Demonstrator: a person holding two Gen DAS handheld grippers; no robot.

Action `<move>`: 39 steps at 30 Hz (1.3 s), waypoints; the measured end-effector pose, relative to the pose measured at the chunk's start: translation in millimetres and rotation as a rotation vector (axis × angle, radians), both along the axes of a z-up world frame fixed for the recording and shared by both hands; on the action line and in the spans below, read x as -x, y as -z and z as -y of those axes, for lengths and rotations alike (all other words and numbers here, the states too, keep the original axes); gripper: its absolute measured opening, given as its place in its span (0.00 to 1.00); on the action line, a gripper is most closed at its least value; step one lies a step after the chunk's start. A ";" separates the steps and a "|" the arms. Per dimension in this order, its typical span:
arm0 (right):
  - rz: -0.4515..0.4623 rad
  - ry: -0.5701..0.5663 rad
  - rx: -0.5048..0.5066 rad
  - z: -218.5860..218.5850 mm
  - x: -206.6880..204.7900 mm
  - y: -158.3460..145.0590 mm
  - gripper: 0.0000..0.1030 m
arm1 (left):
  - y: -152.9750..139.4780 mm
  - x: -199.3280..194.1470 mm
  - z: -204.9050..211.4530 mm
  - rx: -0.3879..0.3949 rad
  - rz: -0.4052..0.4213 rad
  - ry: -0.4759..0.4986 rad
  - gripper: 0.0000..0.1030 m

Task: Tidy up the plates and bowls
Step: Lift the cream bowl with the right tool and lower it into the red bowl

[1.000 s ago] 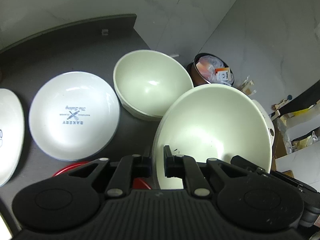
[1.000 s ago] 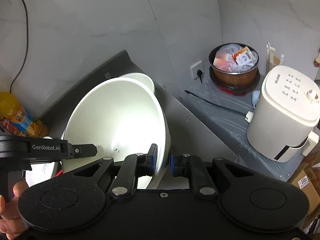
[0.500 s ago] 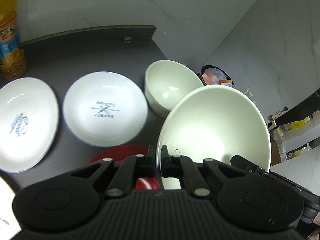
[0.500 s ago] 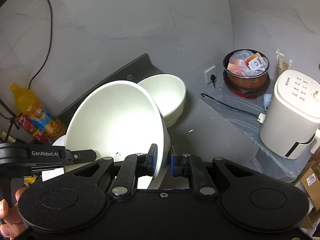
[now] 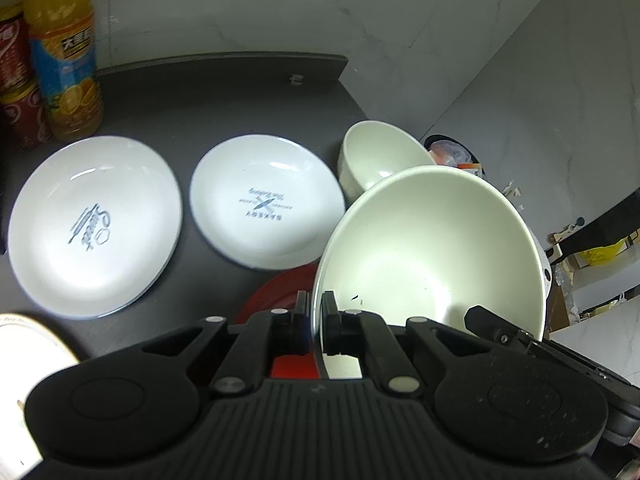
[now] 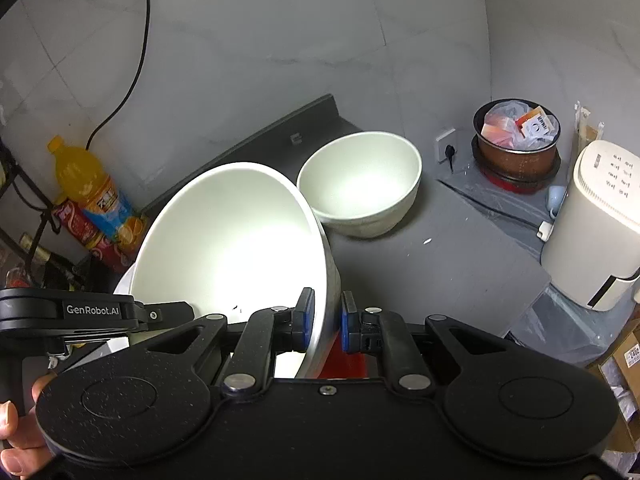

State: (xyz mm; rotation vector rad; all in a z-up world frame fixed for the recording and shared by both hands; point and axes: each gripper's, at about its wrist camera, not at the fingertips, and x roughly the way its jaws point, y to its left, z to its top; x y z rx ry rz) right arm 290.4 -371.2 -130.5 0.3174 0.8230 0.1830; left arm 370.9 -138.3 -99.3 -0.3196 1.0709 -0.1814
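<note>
At lower centre of both views, the left gripper [image 5: 316,326] and right gripper [image 6: 327,322] each clamp opposite rims of a large tilted bowl [image 5: 432,256]; a smaller bowl [image 6: 360,184] sits above it, two plates [image 5: 266,200] at left.
</note>
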 end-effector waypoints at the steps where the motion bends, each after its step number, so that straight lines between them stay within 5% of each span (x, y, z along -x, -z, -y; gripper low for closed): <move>1: -0.005 -0.001 0.001 -1.4 1.4 1.2 0.13 | 1.6 1.0 -1.1 -0.002 -0.004 -0.001 0.04; 39: -0.176 -0.126 0.105 -42.5 -16.1 53.5 0.15 | 52.6 10.8 -35.7 -0.061 -0.163 -0.115 0.07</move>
